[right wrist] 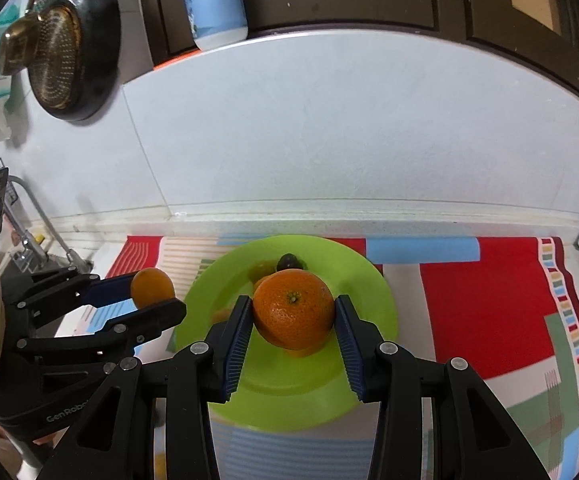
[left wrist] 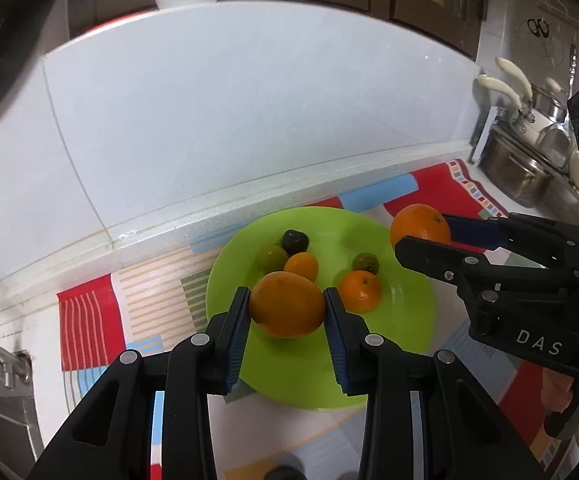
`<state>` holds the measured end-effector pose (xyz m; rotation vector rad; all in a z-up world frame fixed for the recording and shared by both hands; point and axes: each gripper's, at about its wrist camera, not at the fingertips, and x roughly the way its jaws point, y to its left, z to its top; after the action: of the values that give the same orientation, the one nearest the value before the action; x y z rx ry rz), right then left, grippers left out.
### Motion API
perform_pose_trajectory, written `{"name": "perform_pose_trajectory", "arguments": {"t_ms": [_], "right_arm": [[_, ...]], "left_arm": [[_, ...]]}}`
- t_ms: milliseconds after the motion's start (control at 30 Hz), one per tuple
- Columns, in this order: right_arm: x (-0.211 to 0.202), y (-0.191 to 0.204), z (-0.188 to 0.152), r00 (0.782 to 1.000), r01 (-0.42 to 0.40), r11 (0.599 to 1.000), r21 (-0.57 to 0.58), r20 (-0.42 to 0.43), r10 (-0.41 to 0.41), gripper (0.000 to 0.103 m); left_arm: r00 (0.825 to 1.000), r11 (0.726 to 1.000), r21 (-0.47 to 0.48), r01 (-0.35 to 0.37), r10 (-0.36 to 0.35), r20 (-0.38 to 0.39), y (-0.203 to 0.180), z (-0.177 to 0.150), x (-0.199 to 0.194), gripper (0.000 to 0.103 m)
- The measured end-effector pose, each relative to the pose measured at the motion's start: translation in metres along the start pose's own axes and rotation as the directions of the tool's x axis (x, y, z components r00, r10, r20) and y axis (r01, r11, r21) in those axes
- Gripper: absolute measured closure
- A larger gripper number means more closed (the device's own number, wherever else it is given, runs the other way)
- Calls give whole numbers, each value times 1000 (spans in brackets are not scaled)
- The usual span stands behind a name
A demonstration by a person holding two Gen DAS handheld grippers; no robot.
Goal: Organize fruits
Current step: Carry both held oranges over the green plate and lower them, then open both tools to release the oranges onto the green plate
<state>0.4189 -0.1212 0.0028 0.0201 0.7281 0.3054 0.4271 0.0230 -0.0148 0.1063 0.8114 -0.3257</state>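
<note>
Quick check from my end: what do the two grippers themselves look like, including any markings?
Both are black plastic linkages with silver rivets and ribbed blue pads. The right gripper carries white "DAS" lettering; the left gripper reads "GenRobo", cut off. No cables or sleeves show.

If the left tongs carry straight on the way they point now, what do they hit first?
Probably the green plate: the left tongs, shut on an orange, aim down over it, toward the small fruits lying on it. Depth is unclear, so those could come first.
</note>
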Motion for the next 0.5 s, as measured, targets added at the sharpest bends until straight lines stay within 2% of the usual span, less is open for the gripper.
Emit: {"name": "perform_pose_trajectory", "arguments": {"t_ms": [500], "right_arm": [[52, -12, 8, 999, -20, 1000, -2, -45, 20, 60]], "left_arm": [[999, 999, 31, 27, -25, -45, 10, 6, 49, 67]]}}
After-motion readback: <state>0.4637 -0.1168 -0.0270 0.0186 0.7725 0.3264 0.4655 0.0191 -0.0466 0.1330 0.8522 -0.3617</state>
